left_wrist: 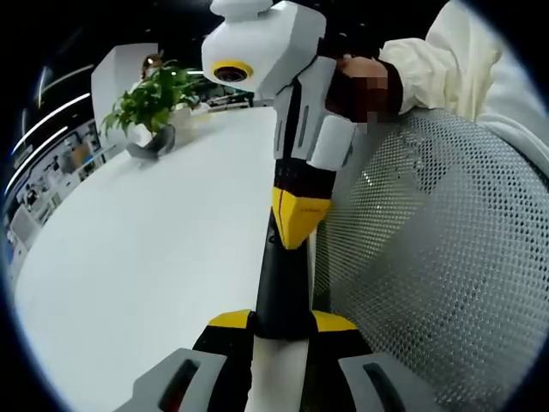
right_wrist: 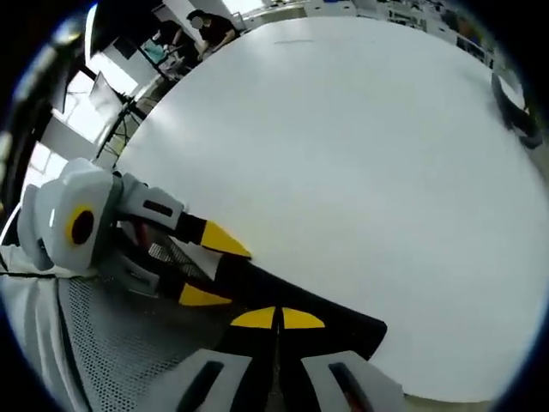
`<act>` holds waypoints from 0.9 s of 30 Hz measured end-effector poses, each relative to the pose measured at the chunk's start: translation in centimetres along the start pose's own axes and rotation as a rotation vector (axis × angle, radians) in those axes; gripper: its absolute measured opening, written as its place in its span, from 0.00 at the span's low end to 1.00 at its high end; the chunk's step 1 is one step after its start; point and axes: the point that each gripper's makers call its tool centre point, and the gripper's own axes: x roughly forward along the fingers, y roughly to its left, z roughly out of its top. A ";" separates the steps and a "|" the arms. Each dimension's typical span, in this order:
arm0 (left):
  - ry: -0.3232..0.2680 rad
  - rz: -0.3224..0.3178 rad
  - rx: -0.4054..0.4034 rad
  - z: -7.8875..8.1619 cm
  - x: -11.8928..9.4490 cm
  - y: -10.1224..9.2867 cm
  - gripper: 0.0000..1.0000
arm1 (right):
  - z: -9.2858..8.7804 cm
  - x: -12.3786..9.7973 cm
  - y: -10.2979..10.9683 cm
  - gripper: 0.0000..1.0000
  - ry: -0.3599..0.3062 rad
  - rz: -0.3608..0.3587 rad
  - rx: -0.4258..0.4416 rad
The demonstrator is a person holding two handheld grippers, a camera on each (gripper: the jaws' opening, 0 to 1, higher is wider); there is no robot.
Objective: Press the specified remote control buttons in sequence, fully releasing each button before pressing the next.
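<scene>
A black remote (left_wrist: 282, 283) stands up between the yellow-tipped jaws of my left gripper (left_wrist: 283, 322), which is shut on its near end. My right gripper (left_wrist: 296, 219) comes down from above, shut, its yellow tip touching the remote's far end. In the right gripper view the remote (right_wrist: 353, 323) lies along the edge of the white table (right_wrist: 343, 154). There my right gripper (right_wrist: 279, 319) is shut with its tips on the remote, and my left gripper (right_wrist: 214, 268) clamps the remote's other end from the left. The buttons are hidden.
A grey mesh chair back (left_wrist: 429, 257) stands close on the right, also seen as mesh (right_wrist: 111, 343) at lower left. A potted plant (left_wrist: 150, 103) sits far across the table (left_wrist: 154, 257). A person's white sleeve (left_wrist: 446, 60) holds the right gripper. People sit far off (right_wrist: 206, 26).
</scene>
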 end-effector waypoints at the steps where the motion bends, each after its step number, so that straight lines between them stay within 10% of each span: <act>1: 0.000 0.000 0.000 0.0 0.0 0.0 0.24 | 0.0 0.1 0.1 0.00 -0.002 0.009 0.001; 27: -0.008 0.002 -0.016 0.0 0.1 0.0 0.24 | -0.1 0.5 -0.4 0.00 0.016 -0.018 0.013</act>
